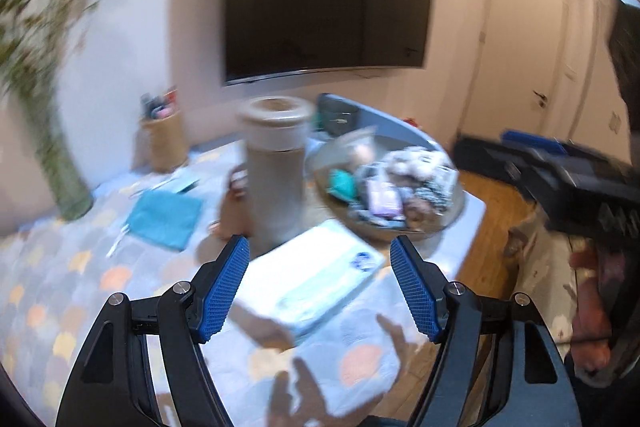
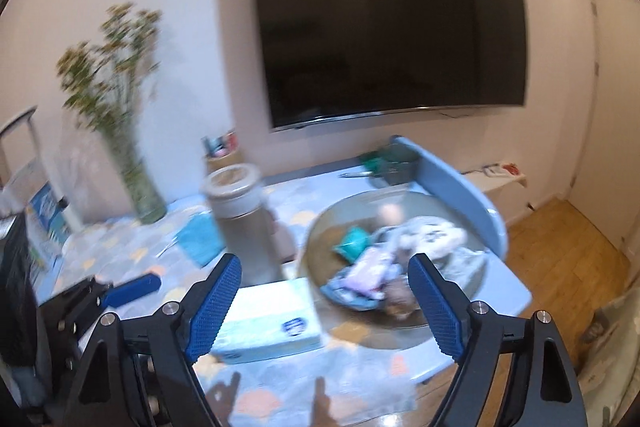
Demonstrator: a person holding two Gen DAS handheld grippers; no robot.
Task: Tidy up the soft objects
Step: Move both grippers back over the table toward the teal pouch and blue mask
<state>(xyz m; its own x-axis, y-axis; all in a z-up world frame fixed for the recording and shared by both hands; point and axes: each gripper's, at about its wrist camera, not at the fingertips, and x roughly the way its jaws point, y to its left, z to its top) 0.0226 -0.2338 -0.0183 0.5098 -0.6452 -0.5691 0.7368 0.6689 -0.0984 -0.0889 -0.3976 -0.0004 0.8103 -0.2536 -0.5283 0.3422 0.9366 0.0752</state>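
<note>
**Soft stuff is mostly sitting in the bowl, both grippers are hanging around empty**

Starting at the tools: the left gripper [image 1: 320, 287] is hovering over the table [image 1: 60, 287] with its blue pads spread wide apart and nothing between them. The right gripper [image 2: 324, 301] is doing the same, pads well apart and gripping nothing.

Just past the left one, a flat pale tissue pack [image 1: 308, 279] is lying on the patterned tablecloth. A tall beige canister [image 1: 276, 163] is standing upright behind it. To the right of that, the big shallow bowl [image 2: 440, 327] is holding a pile of soft objects [image 2: 368, 271], small cloth-looking bits plus something teal. It's too blurry to tell them apart.

Further left, a teal cloth [image 1: 166, 215] is lying flat on the table, well apart from the bowl.

My read: most of the gathering is looking done, and that teal cloth may be what's left. I'm guessing, though.
</note>
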